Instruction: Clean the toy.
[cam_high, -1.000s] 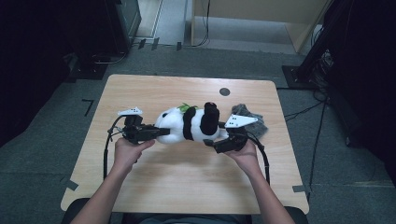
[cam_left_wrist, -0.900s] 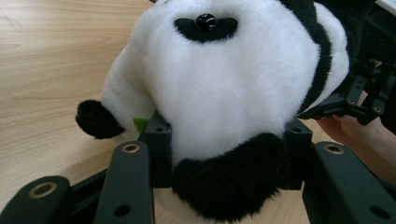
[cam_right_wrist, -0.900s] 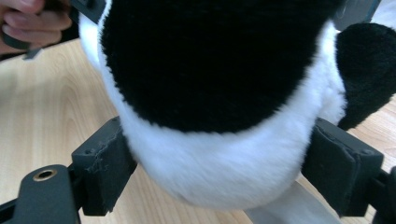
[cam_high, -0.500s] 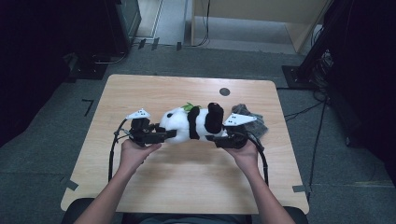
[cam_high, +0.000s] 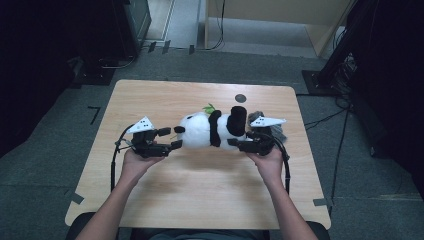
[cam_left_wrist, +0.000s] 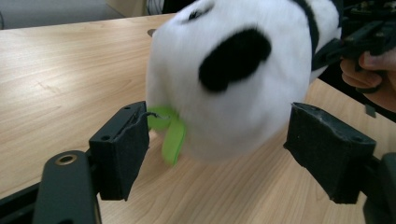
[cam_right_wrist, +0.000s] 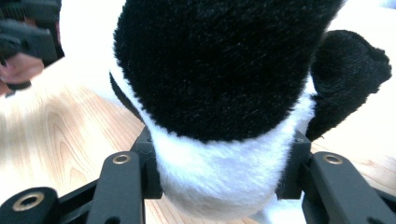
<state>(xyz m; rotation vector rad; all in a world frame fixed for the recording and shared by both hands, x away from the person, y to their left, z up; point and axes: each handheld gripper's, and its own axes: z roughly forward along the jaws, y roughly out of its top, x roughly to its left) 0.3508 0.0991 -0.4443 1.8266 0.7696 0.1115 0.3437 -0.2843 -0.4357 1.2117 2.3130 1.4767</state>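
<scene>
Panda (cam_high: 210, 131): lying on its side mid-frame on the counter (cam_high: 200, 200), between both tools.
Left tool (cam_high: 167, 138): jaws have just been opening; now spread, head between them, pads clear of the fur.
Right tool (cam_high: 239, 144): jaws have just been closing; now pinching the panda's white-and-black end, fur bulging between the pads.
Handling: looks light, soft, squashy; fur may slip, so grip deep on a limb or the body.
Green ribbon (cam_left_wrist: 170, 135): at the neck, easily snagged.
Writing: none readable.
</scene>
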